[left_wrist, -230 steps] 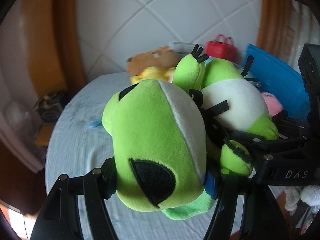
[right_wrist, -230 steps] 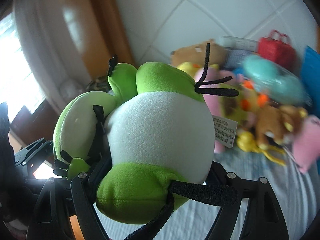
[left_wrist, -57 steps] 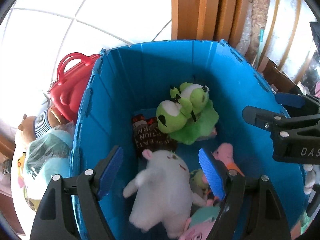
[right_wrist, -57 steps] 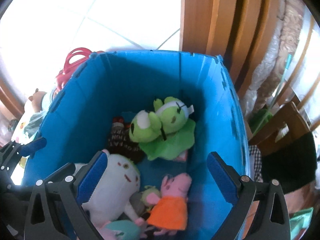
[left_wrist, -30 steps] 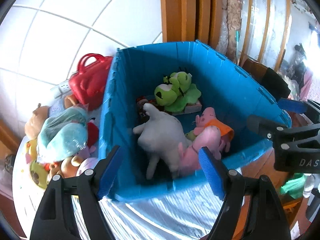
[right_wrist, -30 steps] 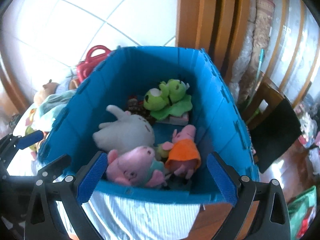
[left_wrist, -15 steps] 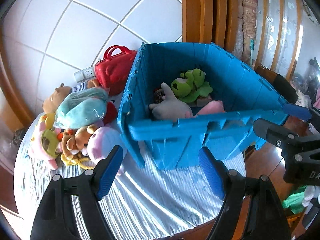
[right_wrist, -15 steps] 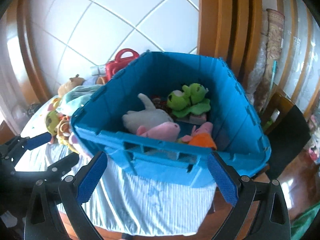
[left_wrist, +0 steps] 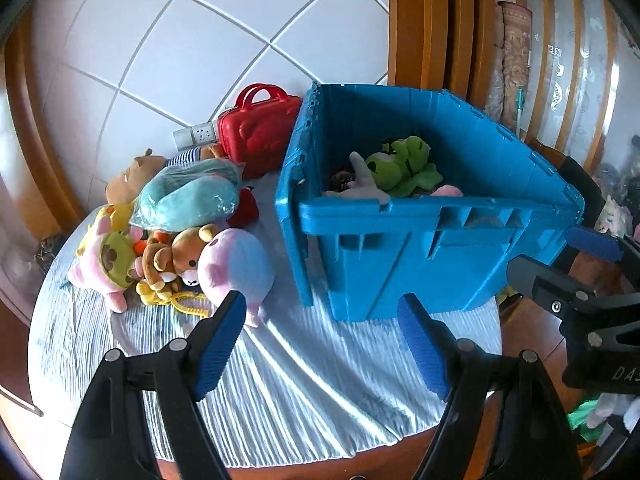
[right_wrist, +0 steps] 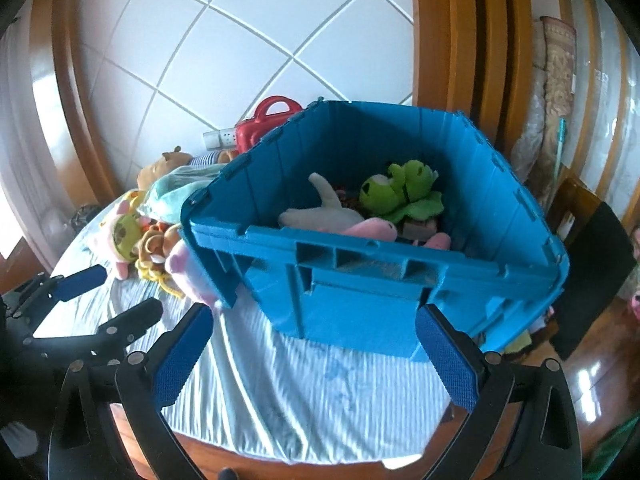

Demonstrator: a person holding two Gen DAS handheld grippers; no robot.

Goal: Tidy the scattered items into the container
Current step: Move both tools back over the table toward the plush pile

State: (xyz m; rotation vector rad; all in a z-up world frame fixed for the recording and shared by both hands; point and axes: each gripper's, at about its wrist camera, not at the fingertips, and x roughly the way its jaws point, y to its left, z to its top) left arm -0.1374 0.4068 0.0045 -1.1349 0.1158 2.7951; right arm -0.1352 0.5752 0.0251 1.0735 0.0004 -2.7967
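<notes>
Left wrist view: both hand-held grippers (left_wrist: 322,334) (right_wrist: 310,354) are wide apart and empty; go left to the pink pig (left_wrist: 236,266), not the blue box (left_wrist: 400,256); squeeze its middle.

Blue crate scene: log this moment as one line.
left gripper: open, empty | right gripper: open, empty | green frog plush: in blue crate | plush pile: on table beside crate

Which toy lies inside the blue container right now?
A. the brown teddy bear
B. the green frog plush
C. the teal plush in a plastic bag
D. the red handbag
B: the green frog plush rests inside the blue container, while the red handbag, brown teddy bear and bagged teal plush sit outside it on the table.
</notes>
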